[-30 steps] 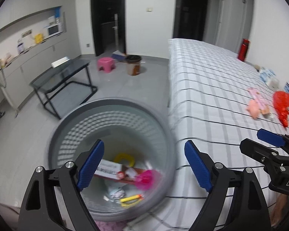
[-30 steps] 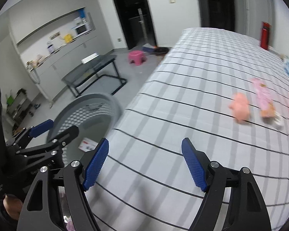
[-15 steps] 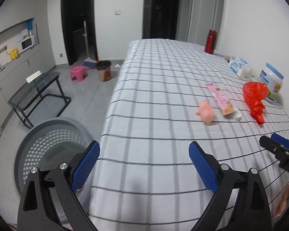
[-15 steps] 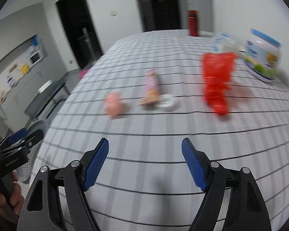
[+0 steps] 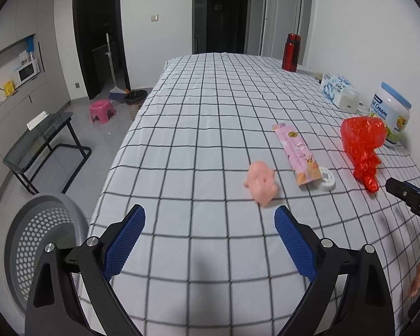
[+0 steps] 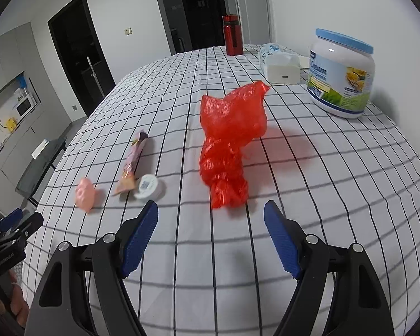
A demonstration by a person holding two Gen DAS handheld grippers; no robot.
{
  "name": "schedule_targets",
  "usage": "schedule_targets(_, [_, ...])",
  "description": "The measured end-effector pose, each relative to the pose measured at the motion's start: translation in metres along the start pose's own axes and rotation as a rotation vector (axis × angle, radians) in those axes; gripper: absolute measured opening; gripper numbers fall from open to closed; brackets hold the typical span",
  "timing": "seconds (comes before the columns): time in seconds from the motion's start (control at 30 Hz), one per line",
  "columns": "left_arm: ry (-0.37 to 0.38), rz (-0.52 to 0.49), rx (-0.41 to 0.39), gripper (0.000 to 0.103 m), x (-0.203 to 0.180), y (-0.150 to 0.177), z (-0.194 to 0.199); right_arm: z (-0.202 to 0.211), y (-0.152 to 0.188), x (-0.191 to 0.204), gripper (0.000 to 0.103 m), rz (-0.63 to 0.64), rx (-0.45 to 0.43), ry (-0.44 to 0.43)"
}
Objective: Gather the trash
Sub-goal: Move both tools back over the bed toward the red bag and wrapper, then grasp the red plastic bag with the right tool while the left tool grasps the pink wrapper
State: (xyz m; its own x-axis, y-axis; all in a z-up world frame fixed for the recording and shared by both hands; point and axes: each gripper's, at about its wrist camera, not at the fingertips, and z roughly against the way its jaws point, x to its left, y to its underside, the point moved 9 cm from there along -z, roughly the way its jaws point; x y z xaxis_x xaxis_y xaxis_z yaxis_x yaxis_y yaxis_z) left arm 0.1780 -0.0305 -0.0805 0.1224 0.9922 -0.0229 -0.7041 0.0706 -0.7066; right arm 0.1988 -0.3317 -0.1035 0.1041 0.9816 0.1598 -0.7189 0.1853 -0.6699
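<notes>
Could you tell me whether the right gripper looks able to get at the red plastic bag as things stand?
Probably yes. The right gripper is open and empty, and the red plastic bag lies just ahead of its fingertips on the checked cloth, with nothing between them.

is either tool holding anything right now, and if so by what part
Nothing is held. The left tool is open over bare cloth, short of the pink crumpled scrap. The right tool is open just before the red plastic bag, not touching it.
</notes>
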Motion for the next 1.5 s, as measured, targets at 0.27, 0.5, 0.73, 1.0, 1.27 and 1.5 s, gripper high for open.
schedule_targets(0.27, [0.003,0.004,0.021,0.092,-0.019,-0.008,-0.019,-0.034,-0.024,-0.007,0.075,0.005,0.031,0.001])
schedule_targets(0.5, [0.009,-0.01,0.016,0.092,-0.032,-0.016,-0.025,-0.067,-0.028,-0.014,0.075,-0.006,0.081,0.025])
schedule_targets(0.73, [0.033,-0.032,0.014,0.092,-0.05,-0.02,-0.031,-0.081,-0.032,-0.015,0.07,-0.002,0.082,0.045])
schedule_targets(1.0, [0.04,-0.046,0.009,0.092,-0.062,-0.026,-0.035,-0.085,-0.028,-0.015,0.043,0.017,0.091,0.027])
schedule_targets(1.27, [0.055,-0.037,0.039,0.092,-0.077,-0.03,-0.048,-0.065,-0.03,-0.021,0.042,-0.003,0.04,-0.007])
schedule_targets(1.5, [0.045,-0.051,0.044,0.092,-0.097,-0.044,-0.065,-0.051,-0.034,-0.03,0.042,-0.047,0.005,-0.061])
